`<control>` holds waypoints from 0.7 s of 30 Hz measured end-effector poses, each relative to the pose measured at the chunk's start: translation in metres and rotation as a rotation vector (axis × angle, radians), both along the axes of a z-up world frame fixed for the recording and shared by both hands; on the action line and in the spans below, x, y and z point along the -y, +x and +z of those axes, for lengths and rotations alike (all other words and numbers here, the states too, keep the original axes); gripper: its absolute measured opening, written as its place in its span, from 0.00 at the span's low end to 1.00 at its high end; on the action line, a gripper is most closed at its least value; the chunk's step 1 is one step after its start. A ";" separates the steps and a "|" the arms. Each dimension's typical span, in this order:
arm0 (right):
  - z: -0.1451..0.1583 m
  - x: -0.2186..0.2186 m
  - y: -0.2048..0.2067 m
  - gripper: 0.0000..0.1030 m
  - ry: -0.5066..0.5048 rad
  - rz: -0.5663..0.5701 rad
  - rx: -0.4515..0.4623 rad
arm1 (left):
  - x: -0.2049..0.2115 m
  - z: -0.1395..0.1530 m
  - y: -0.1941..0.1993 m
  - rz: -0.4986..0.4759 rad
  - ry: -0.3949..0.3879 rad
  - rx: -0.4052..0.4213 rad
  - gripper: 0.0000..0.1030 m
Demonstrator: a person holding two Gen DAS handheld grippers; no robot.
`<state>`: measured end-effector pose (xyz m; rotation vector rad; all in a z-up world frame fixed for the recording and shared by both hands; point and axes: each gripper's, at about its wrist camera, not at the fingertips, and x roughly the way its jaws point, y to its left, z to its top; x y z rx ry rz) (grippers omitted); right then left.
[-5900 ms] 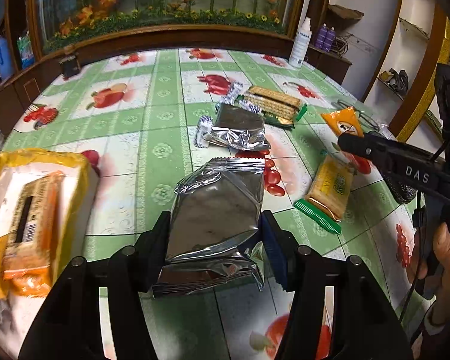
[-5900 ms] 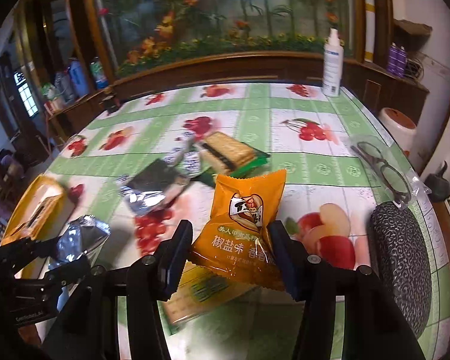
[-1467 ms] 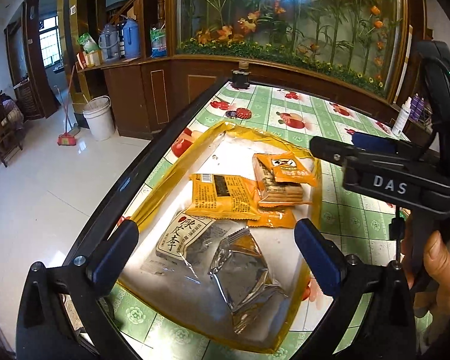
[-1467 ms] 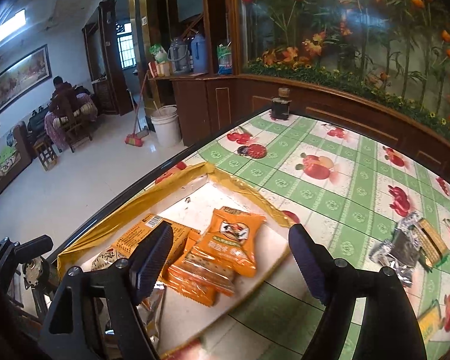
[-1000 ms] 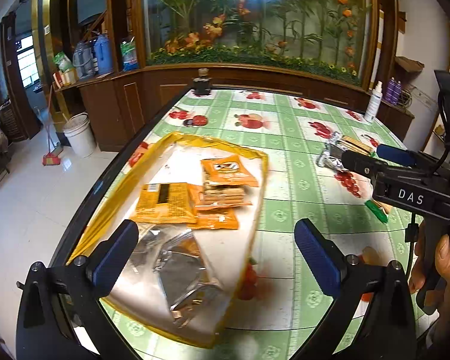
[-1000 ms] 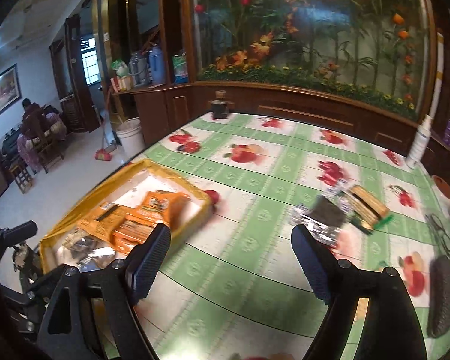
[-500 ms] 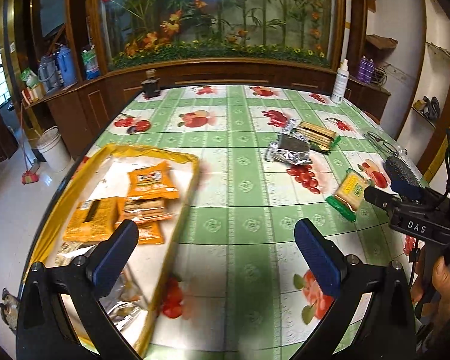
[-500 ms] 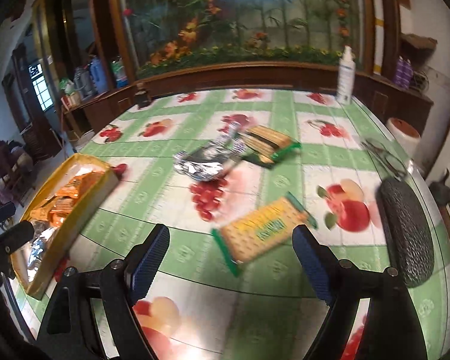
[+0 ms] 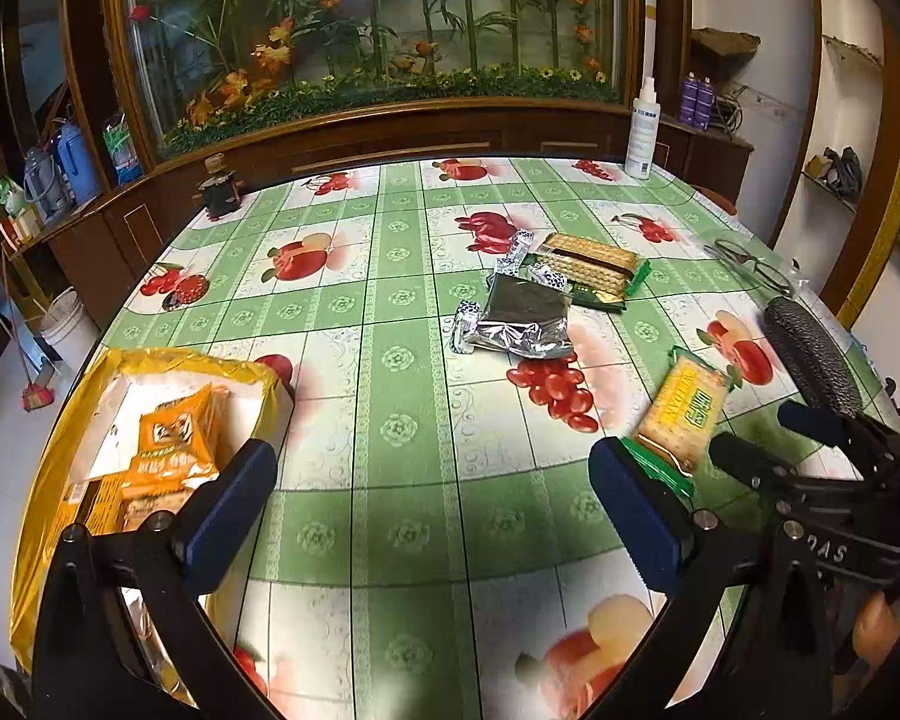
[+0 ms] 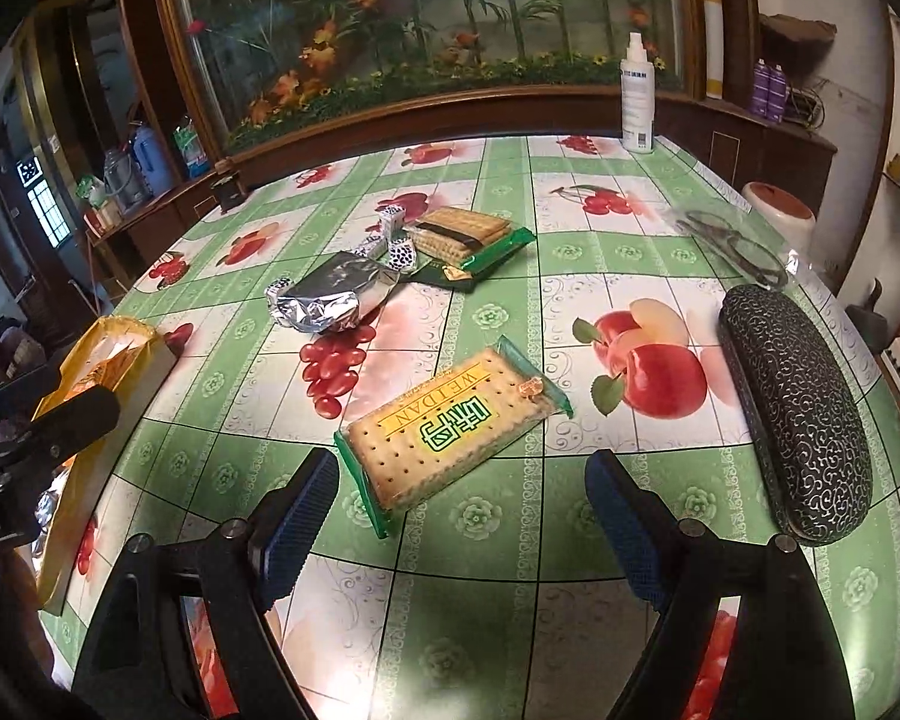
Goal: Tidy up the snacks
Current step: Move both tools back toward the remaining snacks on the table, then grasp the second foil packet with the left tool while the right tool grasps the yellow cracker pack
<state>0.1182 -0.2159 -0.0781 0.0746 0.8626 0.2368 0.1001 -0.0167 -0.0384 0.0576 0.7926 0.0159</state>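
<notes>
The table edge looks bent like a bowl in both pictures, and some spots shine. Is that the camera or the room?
The camera: in both wrist views the fisheye lens bows the table edge and darkens the corners. Left wrist view: the cracker pack is slightly smeared. Right wrist view: it reads sharp, and the foil packet glints with room light.

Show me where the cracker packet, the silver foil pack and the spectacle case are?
cracker packet (image 10: 450,429), right wrist view, printed middle.
silver foil pack (image 10: 336,294), right wrist view, crinkled top.
spectacle case (image 10: 798,414), right wrist view, patterned lid.
</notes>
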 end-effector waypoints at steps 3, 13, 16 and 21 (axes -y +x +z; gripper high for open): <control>-0.006 -0.005 0.005 0.84 0.009 -0.008 -0.026 | -0.002 -0.003 0.012 0.004 -0.005 -0.009 1.00; -0.021 -0.015 0.026 0.84 0.023 -0.095 -0.103 | 0.002 -0.006 0.055 -0.024 -0.037 -0.023 1.00; -0.027 -0.017 0.036 0.84 0.025 -0.128 -0.135 | 0.006 -0.011 0.074 -0.028 -0.052 -0.039 1.00; -0.026 -0.024 0.047 0.84 0.017 -0.156 -0.135 | 0.019 -0.024 0.104 -0.068 -0.040 -0.071 1.00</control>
